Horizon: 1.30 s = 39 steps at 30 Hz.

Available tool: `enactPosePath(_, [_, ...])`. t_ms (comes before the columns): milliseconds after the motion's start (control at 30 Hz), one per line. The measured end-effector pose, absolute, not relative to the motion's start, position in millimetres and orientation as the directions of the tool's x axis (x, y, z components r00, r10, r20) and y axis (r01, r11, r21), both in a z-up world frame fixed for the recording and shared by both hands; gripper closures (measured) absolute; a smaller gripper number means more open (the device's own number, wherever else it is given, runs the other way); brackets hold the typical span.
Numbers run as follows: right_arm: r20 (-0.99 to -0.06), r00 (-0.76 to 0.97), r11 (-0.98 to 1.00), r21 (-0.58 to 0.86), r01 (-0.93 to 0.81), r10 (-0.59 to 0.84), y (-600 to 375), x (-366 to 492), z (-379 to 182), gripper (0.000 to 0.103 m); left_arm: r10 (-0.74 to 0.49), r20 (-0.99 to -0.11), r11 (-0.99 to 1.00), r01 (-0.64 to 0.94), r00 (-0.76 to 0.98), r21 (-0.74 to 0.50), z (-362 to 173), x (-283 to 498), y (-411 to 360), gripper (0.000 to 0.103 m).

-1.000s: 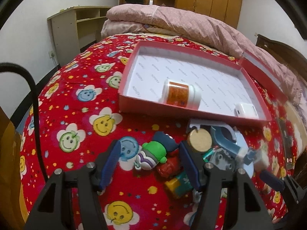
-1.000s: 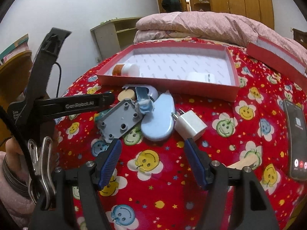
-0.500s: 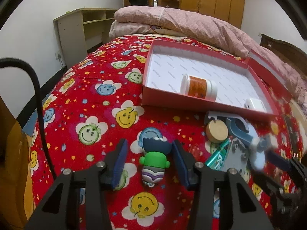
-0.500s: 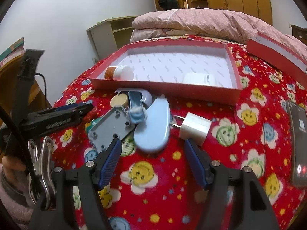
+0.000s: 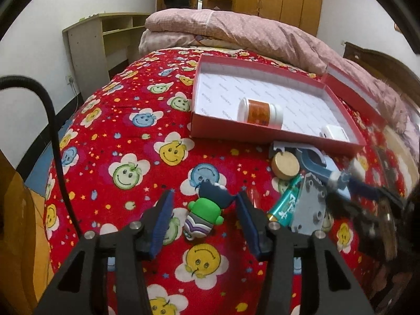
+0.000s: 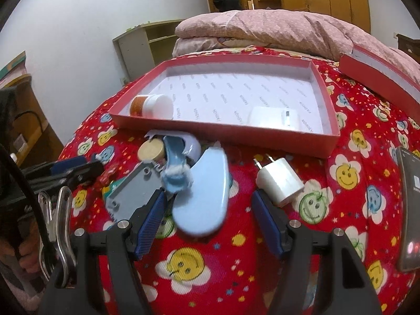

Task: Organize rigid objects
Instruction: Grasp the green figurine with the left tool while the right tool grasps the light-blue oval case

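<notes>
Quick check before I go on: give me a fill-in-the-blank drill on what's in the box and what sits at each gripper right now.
1. The red box holds a white case and an orange-labelled ____.
2. The toy figure between the left gripper fingers wears a ____ top.
3. The white charger plug lies ____ the box, on the bedspread.
4. The right gripper has its fingers ____.

Missing words: bottle; green; outside; open

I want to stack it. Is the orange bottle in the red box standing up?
No, tipped over. The orange bottle lies on its side inside the red box, white cap sideways.
</notes>
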State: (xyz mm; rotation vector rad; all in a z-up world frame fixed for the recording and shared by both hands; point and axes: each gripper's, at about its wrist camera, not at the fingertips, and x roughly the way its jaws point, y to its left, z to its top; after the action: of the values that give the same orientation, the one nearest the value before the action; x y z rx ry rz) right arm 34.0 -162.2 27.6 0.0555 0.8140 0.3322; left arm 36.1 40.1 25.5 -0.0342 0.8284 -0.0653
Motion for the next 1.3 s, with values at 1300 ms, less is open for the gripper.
enactPosePath(1300, [-0.719, 0.647, 0.96, 0.106, -0.258, 0.253, -161.8, 9.3, 24.8, 0.051, -0.103, -0.719, 0.995, 0.062, 0.688, -0.083, 37.4, 23.7, 40.8, 0.074])
